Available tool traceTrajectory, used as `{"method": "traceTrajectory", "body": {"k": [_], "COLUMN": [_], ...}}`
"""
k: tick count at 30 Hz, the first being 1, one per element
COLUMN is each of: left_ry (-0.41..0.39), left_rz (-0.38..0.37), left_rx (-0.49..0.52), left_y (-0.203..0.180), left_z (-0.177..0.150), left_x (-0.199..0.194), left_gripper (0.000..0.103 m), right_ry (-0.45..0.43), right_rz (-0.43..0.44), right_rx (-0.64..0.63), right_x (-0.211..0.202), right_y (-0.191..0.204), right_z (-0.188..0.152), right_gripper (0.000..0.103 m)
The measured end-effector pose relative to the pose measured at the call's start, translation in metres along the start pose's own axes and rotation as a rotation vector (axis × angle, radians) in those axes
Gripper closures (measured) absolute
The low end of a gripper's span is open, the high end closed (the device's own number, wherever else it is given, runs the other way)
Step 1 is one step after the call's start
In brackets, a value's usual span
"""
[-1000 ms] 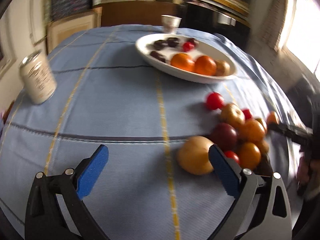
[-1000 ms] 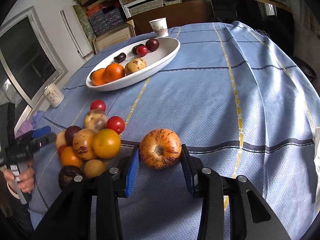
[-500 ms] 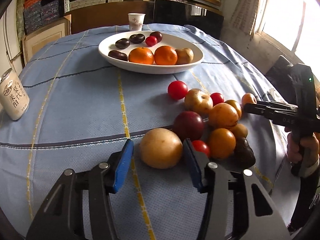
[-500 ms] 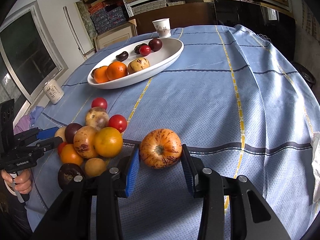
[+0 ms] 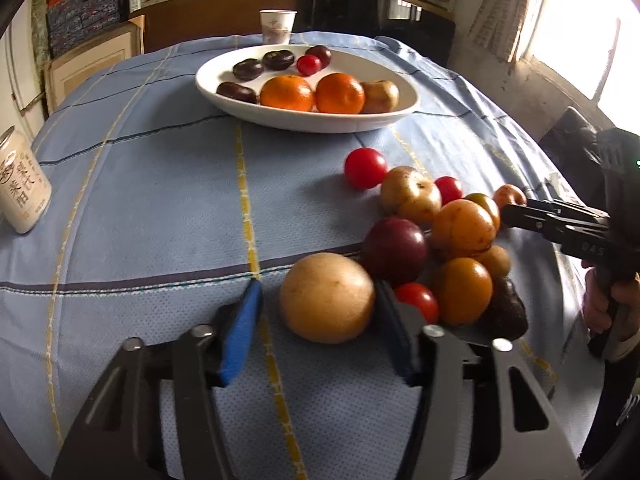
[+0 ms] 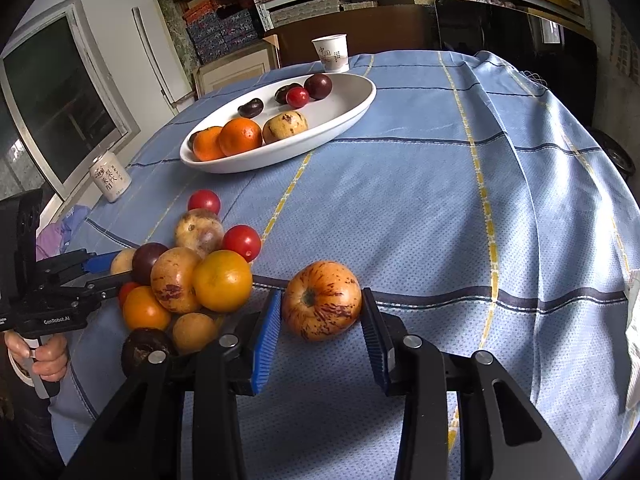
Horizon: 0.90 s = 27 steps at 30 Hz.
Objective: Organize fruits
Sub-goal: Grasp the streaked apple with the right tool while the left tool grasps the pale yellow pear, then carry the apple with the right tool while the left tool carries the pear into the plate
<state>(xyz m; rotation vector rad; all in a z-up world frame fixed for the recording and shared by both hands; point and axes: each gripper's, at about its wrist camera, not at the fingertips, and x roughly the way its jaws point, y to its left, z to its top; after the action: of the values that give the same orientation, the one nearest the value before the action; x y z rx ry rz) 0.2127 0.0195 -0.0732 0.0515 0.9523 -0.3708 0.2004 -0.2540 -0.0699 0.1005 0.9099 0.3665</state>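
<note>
On the far left stood the white drink can with dark Chinese characters (image 5: 21,190), parked out of the working area; we couldn't read the characters beyond that. Next came our left gripper (image 5: 318,322), its blue-padded jaws spread wide around the large tan round fruit (image 5: 327,297). The right pad looked to be touching the skin, the left pad stood clear, so nothing was clamped yet. We judged that fruit the easy pick, sitting at the open edge of the pile of loose oranges, plums and tomatoes (image 5: 440,240).

Further back, the white oval ceramic bowl (image 5: 408,110) already held oranges, dark plums and one tomato, clearly the collecting spot. Behind it stood a white paper cup with red print (image 6: 331,53), too small to read.

Then our right gripper (image 6: 318,322), jaws parted around the red-streaked orange apple-like fruit (image 6: 322,300), pads at its flanks, gap either side hard to judge. The left tool's body (image 6: 56,320) read "GenRobot.AI".
</note>
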Motion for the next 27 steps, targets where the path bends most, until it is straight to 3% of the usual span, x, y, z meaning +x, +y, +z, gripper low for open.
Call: {"method": "traceTrajectory", "body": {"k": [15,21,25,27], "left_ry": [-0.076,-0.064,-0.049,-0.031], "left_rz": [0.004,0.027,-0.019,-0.026], "left_rx": [-0.042,-0.045,-0.070,-0.096], "left_y": [0.007,0.007,0.014,0.019], "left_z": [-0.001,-0.001,0.000,0.004], "left_x": [-0.017,-0.014,-0.011,-0.008], "left_gripper": [0.058,0.058,0.058,0.058], "right_ry": [-0.043,-0.042,-0.024,0.007], "right_rz": [0.026,0.033,0.134,0.142], "right_rx": [0.015,0.024,0.076,0.077], "right_x": [-0.008,-0.008,-0.008,-0.006], "right_y": [-0.003,-0.003,-0.009,-0.005], "right_z": [-0.001,-0.001,0.001,0.004], "right_gripper": [0.064,0.064,0.064,0.064]}}
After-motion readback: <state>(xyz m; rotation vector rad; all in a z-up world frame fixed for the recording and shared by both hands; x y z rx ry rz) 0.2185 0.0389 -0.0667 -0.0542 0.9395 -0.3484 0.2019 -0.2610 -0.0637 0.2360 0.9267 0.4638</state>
